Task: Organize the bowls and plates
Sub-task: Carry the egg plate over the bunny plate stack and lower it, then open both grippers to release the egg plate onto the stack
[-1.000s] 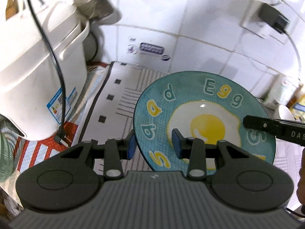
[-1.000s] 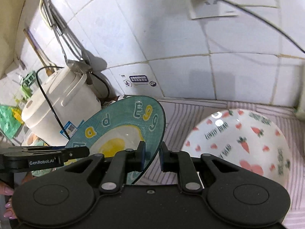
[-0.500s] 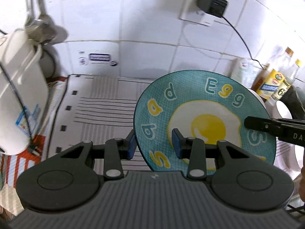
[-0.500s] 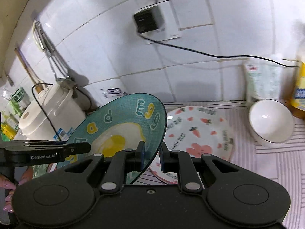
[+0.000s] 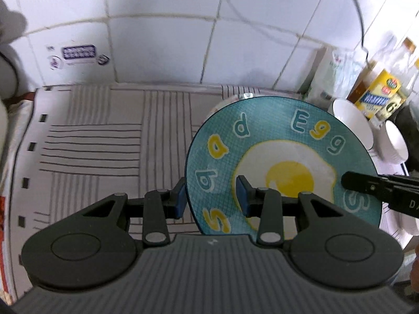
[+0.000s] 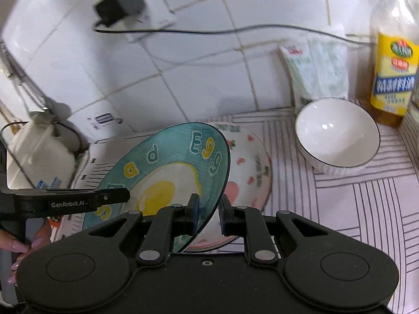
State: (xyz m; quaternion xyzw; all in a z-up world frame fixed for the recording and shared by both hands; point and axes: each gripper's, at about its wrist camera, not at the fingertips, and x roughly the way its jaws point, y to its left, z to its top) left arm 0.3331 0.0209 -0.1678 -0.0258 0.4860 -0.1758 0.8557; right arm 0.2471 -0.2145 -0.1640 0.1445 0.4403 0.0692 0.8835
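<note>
The left tool (image 5: 210, 198) is clamped on the left rim of the teal egg plate (image 5: 282, 167), one pad under it and one on its face. The right tool (image 6: 208, 216) pinches the opposite rim narrowly, so the plate hangs tilted between both tools. Just beyond the right tool, partly under the teal plate, lies the carrot plate (image 6: 251, 167) on the striped mat (image 6: 366, 209) of the bench. To the right of it stands a white bowl (image 6: 337, 136). I judge the plate should be levelled, centred over the carrot plate and lowered slowly, with both tools letting go together.
</note>
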